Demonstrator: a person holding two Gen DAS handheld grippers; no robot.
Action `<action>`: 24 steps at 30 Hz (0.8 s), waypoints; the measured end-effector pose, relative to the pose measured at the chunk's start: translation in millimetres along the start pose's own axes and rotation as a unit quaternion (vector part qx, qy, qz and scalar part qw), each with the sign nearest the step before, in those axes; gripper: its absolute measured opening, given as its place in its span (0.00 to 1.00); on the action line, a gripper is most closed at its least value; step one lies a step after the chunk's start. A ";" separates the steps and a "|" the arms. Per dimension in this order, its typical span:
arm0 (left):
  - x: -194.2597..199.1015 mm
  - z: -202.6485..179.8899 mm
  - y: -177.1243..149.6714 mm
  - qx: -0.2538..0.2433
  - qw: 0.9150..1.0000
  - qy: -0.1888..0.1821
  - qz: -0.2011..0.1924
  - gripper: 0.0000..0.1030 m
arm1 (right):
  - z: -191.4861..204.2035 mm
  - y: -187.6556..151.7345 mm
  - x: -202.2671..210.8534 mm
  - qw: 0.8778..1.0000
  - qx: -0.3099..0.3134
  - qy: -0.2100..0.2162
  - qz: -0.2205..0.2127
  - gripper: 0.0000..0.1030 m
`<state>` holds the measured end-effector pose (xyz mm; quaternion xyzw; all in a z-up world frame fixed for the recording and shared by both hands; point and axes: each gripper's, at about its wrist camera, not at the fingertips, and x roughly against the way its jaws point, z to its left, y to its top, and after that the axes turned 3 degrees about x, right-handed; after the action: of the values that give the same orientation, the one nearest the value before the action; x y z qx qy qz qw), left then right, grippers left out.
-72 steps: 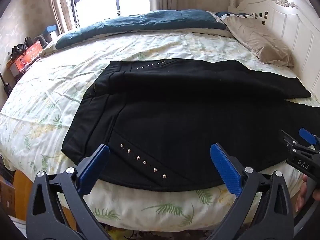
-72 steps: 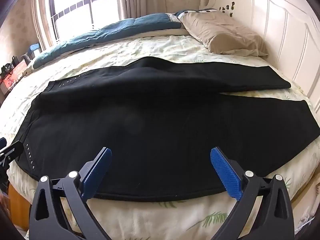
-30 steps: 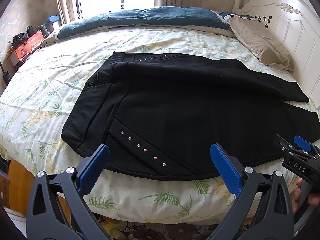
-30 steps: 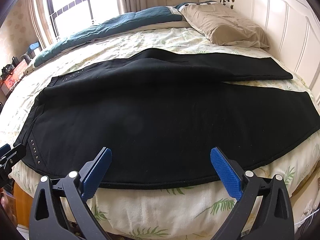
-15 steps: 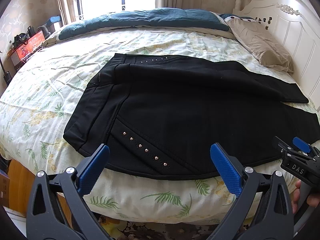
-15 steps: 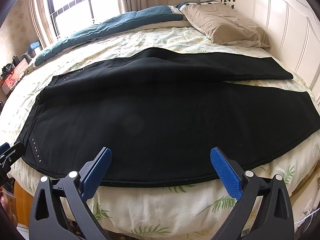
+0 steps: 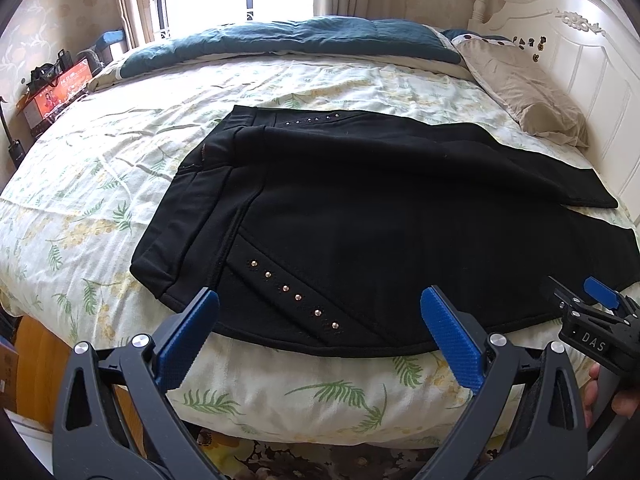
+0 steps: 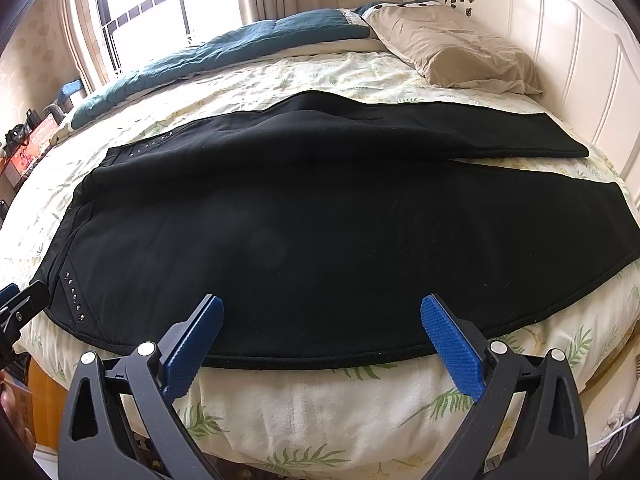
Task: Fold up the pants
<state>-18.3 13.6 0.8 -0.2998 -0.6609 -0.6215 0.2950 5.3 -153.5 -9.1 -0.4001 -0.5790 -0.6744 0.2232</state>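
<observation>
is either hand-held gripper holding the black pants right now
No. The left hand-held gripper and right hand-held gripper are open and empty, short of the black fabric pants.

Two wrist fisheyes at the near edge of the bed (image 7: 280, 384), facing the far window.
The left view sits near the waistband of the pants (image 7: 360, 216); the right view sits further right, over the legs. Both share the pants (image 8: 320, 220), pillow (image 8: 452, 56) and headboard (image 7: 580, 52) at right.

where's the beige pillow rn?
The beige pillow lies at the far right of the bed in both wrist views, against the white headboard, beyond the far leg of the black pants.
</observation>
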 end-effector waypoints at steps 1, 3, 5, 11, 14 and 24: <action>0.1 0.4 -0.1 0.001 1.000 -0.001 0.001 0.98 | 0.4 -0.5 0.4 1.000 0.000 0.000 -0.001 0.96; -0.3 0.9 -0.3 0.001 1.000 0.000 0.000 0.98 | 0.6 0.0 -0.7 1.000 0.000 0.000 0.000 0.96; -0.4 1.1 -0.2 0.000 1.000 -0.001 0.000 0.98 | 1.2 -0.4 -0.4 1.000 0.000 0.001 0.001 0.96; -0.4 0.3 -0.3 -0.003 1.000 -0.002 0.000 0.98 | 0.8 -1.3 -1.1 1.000 -0.001 0.004 0.003 0.96; -0.6 -0.9 -0.5 -0.005 1.000 -0.003 0.001 0.98 | 0.9 -1.7 -1.2 1.000 -0.002 0.003 0.003 0.96; -2.7 -3.6 -1.1 -0.005 1.000 -0.006 0.003 0.98 | -0.7 -2.0 -4.4 1.000 -0.001 0.004 0.007 0.96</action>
<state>-17.4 9.9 -1.8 -0.3071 -0.6584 -0.6225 0.2911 6.1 -154.5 -13.9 -0.4021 -0.5746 -0.6747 0.2300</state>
